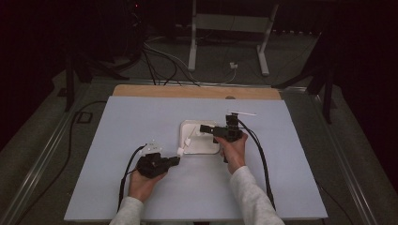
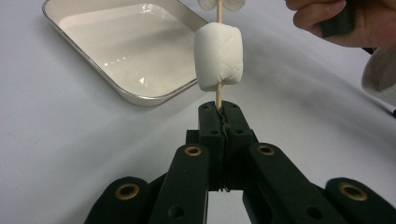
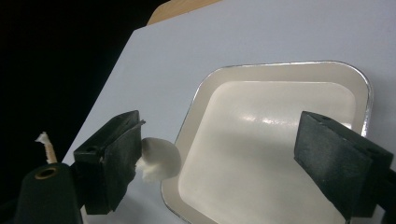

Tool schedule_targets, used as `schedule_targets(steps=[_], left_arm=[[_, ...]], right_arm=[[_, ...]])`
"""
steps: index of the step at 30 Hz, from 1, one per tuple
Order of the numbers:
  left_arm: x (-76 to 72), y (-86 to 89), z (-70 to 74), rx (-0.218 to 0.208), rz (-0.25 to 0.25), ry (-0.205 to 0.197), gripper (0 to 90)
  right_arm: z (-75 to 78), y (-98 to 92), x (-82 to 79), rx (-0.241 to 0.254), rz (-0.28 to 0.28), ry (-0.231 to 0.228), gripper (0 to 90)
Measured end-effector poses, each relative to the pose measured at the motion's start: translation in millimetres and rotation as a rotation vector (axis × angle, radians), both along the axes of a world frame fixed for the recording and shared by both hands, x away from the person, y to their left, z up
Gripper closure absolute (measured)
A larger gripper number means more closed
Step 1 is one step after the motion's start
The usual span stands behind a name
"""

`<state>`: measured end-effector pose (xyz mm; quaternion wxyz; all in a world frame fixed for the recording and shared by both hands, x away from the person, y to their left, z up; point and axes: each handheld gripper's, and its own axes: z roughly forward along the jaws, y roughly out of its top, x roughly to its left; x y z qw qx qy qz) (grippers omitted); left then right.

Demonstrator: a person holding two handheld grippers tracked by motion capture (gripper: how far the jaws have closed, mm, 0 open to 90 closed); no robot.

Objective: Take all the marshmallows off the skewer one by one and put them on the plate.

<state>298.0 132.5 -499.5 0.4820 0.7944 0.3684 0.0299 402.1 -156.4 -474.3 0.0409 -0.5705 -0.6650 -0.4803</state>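
Table (image 1: pixel 141 187): a pale blue-grey sheet is laid over a wooden top, whose bare far edge is seen in the high view.

Tray (image 1: pixel 202 145): a white, shallow tray with rounded corners and a metallic rim is set near the middle of the table. Its inside is seen in the left gripper view (image 2: pixel 126 51) and in the right gripper view (image 3: pixel 275 154).

Right gripper (image 1: pixel 206 128): it is held over the tray's far right part, pointing toward the left of the high view. Its jaws are stood well apart in the right gripper view (image 3: pixel 215 158), with the tray seen between them and nothing pressed by the pads. White crumbs are stuck to the inner face of the left-hand jaw.

Left gripper (image 1: pixel 176 161): it is held just beside the tray's near left corner. In the left gripper view (image 2: pixel 219 114) the jaws are pressed together on the lower end of the skewer.

Marshmallow (image 2: pixel 218 57): a white cylinder is threaded on the skewer just above the jaw tips; a second white piece is cut off by the top edge. In the right gripper view a marshmallow (image 3: pixel 161 158) is seen just beside the tray's rim, behind the left-hand jaw.

Skewer (image 2: pixel 217 99): a thin wooden stick is clamped upright along the left gripper's axis.
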Motion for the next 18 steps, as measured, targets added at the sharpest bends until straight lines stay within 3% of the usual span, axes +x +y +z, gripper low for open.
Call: schedule_targets(steps=[8,18], left_arm=[[0.9,-2.0,-1.8,0.010,-0.006,0.008,90.0],[4.8,-10.6,-10.5,0.062,-0.011,0.050,90.0]], right_arm=[[0.4,-0.5,0.1,-0.006,-0.005,0.005,10.6],[2.4,-1.9,-0.2,0.026,0.001,0.014,10.6]])
